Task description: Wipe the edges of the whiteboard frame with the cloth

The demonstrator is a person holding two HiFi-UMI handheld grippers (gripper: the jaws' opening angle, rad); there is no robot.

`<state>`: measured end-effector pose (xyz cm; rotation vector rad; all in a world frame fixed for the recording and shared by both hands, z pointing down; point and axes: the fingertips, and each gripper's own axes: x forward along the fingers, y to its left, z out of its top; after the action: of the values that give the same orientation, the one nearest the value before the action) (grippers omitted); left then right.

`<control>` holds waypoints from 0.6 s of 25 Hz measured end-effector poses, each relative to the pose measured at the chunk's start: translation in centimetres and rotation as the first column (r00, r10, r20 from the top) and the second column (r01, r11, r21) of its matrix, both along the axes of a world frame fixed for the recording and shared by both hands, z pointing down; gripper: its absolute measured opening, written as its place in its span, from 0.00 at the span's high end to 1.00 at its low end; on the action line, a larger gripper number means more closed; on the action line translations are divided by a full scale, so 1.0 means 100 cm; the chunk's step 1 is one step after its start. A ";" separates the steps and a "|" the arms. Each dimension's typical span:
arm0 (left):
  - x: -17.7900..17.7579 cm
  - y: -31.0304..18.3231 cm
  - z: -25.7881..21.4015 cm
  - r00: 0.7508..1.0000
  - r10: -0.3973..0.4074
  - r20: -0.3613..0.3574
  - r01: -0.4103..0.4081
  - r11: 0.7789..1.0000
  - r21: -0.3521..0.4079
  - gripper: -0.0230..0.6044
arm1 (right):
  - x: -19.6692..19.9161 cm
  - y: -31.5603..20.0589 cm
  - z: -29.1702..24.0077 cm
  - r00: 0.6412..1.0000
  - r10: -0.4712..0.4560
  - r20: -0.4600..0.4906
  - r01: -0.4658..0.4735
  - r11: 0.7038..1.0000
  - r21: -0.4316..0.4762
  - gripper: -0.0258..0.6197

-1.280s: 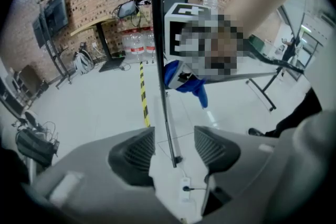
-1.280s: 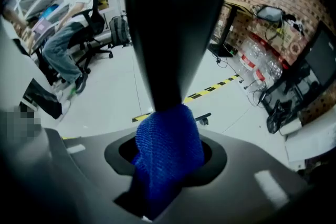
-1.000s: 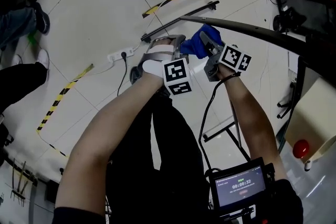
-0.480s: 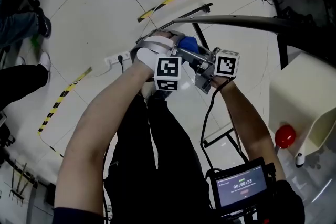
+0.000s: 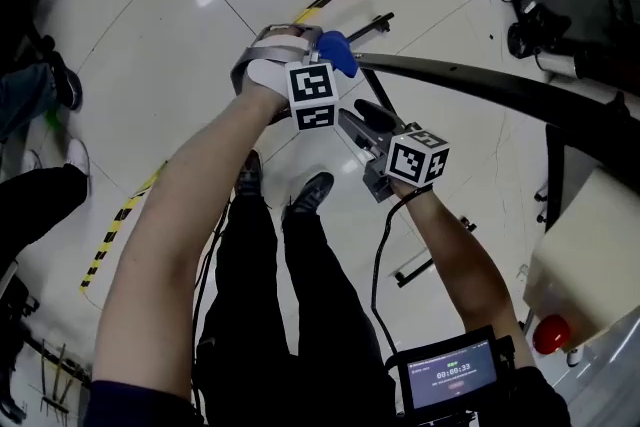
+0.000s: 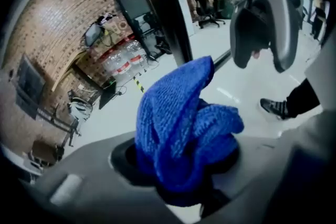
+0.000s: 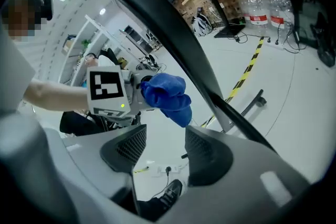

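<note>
Two claws: left claw [image 6: 184, 165] and right claw [image 7: 165, 152], both held over the floor [image 5: 180, 35] (bare forearms behind them).
Left claw: jaws have just been closing and are clamped on the cloth [image 6: 178, 113], which is bunched between them.
Cloth: blue, sticking out of the left claw, just beside the near end of the whiteboard frame [image 5: 480, 85]; whether they touch cannot be told.
Right claw: jaws have just been closing a little, yet stand apart with nothing between them; it is near the frame, aimed towards the cloth.
</note>
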<state>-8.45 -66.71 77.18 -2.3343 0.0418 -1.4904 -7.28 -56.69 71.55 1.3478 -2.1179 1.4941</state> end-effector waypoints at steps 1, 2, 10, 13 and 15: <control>0.006 -0.002 0.008 0.999 0.031 0.023 -0.032 0.999 0.004 0.63 | 0.001 0.003 0.005 1.000 -0.004 -0.026 0.004 1.000 -0.004 0.60; 0.013 -0.003 0.014 0.998 0.052 0.036 -0.052 0.999 0.001 0.63 | 0.001 0.004 0.010 0.999 -0.007 -0.048 0.007 1.000 -0.007 0.60; 0.072 0.014 0.016 0.969 0.236 -0.073 -0.233 0.971 0.052 0.63 | -0.020 0.024 0.018 0.997 -0.029 -0.066 0.029 0.999 -0.015 0.67; 0.076 0.014 0.003 0.962 0.248 -0.113 -0.242 0.968 0.063 0.63 | -0.020 0.024 0.013 0.996 -0.034 -0.079 0.033 0.999 -0.008 0.68; 0.079 0.015 -0.009 0.957 0.256 -0.139 -0.249 0.966 0.070 0.64 | -0.019 0.020 0.010 0.997 -0.014 -0.074 0.014 1.000 -0.006 0.68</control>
<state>-0.52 -65.23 76.30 -2.3034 -0.1719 -1.1798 -9.16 -54.72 72.57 1.3617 -2.0728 1.4208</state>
